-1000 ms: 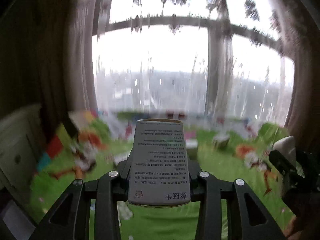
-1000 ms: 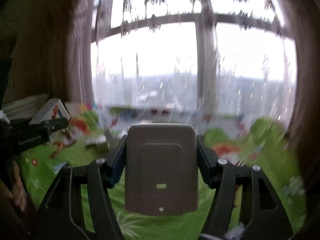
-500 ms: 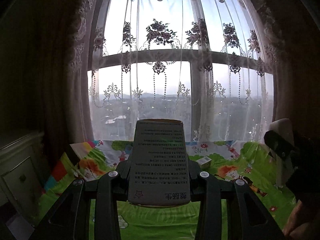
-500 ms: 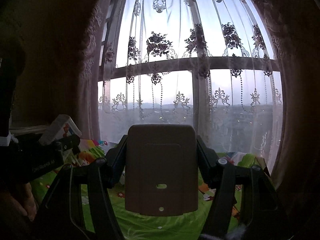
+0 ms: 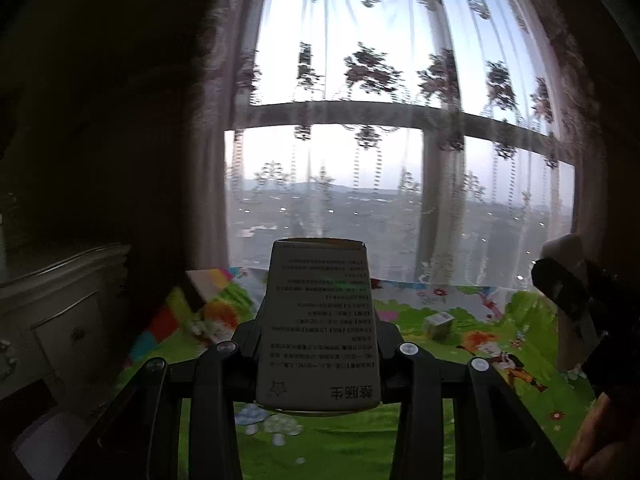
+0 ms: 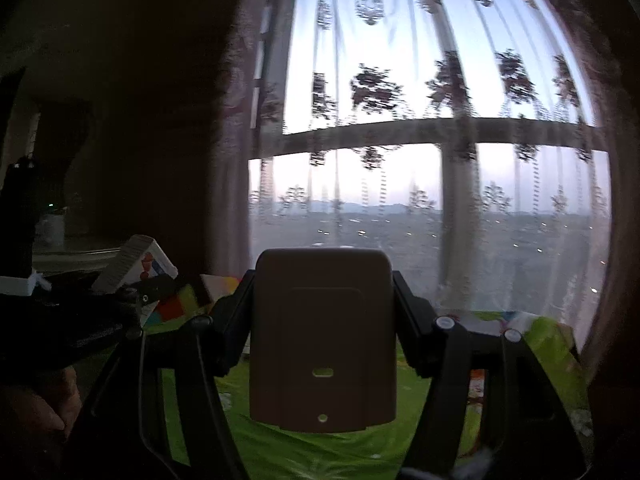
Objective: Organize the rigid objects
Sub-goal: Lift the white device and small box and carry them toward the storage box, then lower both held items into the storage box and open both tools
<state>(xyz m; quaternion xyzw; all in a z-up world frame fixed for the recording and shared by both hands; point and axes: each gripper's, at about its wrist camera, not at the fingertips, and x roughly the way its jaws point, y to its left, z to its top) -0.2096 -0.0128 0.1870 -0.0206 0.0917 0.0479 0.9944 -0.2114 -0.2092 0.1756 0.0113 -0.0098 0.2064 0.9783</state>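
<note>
My left gripper (image 5: 319, 320) is shut on a white carton (image 5: 318, 332) printed with small text, held upright between the black fingers (image 5: 244, 336). My right gripper (image 6: 322, 320) is shut on a flat beige plastic case (image 6: 322, 344) with rounded corners and a small slot. Both are lifted above a green cartoon play mat (image 5: 460, 408). In the left wrist view the right gripper shows at the far right edge with its pale case (image 5: 564, 248). The right wrist view has the left gripper's carton (image 6: 136, 266) at the left.
A small cube-like box (image 5: 438, 324) lies on the mat near the window. A white dresser (image 5: 60, 320) stands at the left. Lace curtains (image 5: 400, 80) hang over a large window ahead. A hand (image 5: 600, 440) is at the lower right corner.
Both grippers have risen and swung to the left, so the window has shifted right and the dresser shows more. The carton and the case stay gripped as before.
</note>
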